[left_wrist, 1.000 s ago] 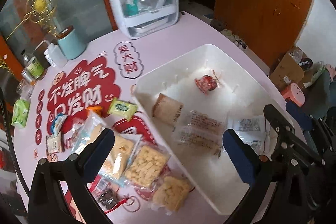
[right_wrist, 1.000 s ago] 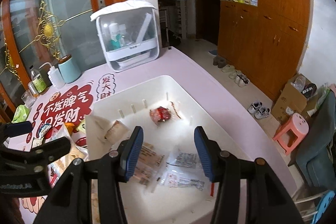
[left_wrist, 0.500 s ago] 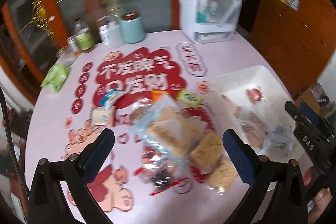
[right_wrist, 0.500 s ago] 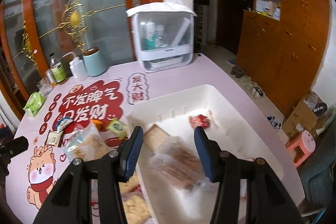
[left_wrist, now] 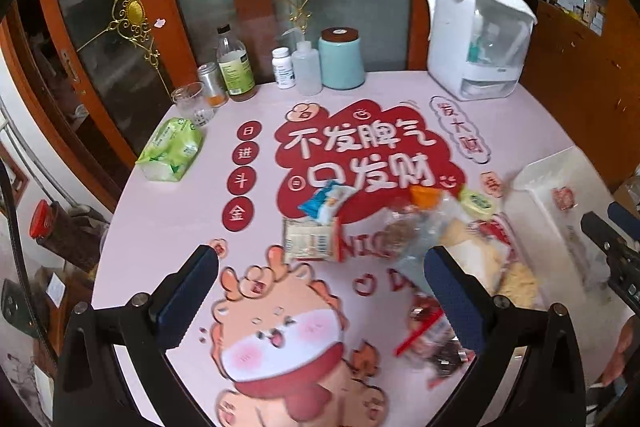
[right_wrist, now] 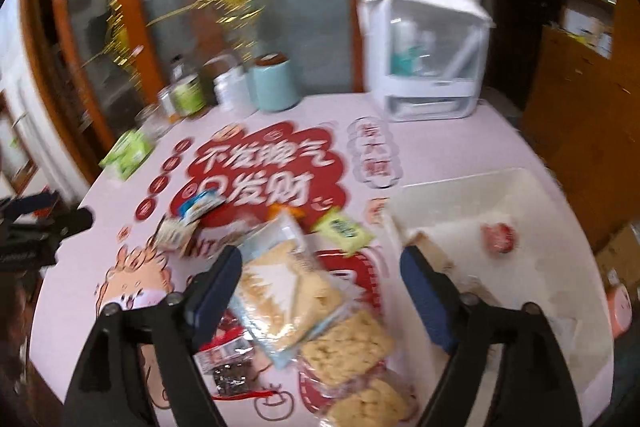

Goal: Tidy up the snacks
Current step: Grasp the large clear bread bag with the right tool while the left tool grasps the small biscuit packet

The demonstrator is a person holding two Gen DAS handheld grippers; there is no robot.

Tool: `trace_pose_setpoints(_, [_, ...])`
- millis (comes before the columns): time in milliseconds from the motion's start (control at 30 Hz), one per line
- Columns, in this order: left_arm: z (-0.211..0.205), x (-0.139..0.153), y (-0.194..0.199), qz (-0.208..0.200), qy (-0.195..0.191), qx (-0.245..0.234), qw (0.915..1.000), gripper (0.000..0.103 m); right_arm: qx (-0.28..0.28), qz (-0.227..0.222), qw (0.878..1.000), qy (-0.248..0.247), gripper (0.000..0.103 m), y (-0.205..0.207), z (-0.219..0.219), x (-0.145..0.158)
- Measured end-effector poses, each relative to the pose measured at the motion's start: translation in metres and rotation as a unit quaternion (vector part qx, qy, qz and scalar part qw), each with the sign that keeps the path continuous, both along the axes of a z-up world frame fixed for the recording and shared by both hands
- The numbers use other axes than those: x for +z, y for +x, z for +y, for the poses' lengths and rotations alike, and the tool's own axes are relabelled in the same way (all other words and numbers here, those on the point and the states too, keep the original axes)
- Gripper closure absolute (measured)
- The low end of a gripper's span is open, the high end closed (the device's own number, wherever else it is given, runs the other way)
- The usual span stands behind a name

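Note:
Loose snack packets lie on the pink table: clear cracker bags (right_wrist: 288, 291), a blue-and-white packet (left_wrist: 326, 201), a beige packet (left_wrist: 310, 241), a green packet (right_wrist: 344, 229) and a dark red-trimmed packet (left_wrist: 434, 341). The white bin (right_wrist: 472, 187) at the right holds a red snack (right_wrist: 498, 237) and a few other packets. My left gripper (left_wrist: 320, 291) is open and empty above the cartoon print, left of the pile. My right gripper (right_wrist: 322, 291) is open and empty above the cracker bags, beside the bin.
Along the table's far edge stand a white storage case (left_wrist: 478, 39), a teal canister (left_wrist: 341, 59), bottles (left_wrist: 236, 67) and a glass (left_wrist: 192, 103). A green tissue pack (left_wrist: 172, 149) lies at the left. Wooden cabinets stand to the right.
Both grippers have swung left, away from the bin and over the loose snack pile. My right gripper's jaws have opened wider. Both views are blurred by motion.

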State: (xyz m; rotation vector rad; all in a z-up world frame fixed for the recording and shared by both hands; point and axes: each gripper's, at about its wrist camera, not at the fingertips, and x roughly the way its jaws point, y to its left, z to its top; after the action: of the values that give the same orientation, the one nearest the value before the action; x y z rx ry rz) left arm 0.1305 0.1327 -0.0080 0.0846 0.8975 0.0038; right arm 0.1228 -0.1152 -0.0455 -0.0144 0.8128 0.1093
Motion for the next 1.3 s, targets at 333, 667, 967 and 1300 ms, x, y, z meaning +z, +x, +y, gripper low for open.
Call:
trace_pose_setpoints(333, [0.047,-0.067,0.053,0.093,-0.087,0.001,0.9918,0.001,0.115,0.089,0.988,-0.047,0.0,0.049,0.035,-0.059])
trace_pose_setpoints(667, [0.046,-0.125,0.096,0.163,-0.085,-0.022,0.9827,0.001,0.187,0.179,0.962,-0.087,0.0,0.08,0.056,-0.116])
trace_pose_setpoints(967, [0.033,-0.162,0.125,0.195,-0.093,-0.013,0.9763,0.001,0.212,0.198,0.951,-0.11,0.0,0.085,0.069,-0.136])
trace_pose_setpoints(1300, [0.024,-0.198,0.144,0.229,-0.056,0.018,0.9717,0.001,0.194,0.238,0.947,-0.094,0.0,0.098,0.07,-0.145])
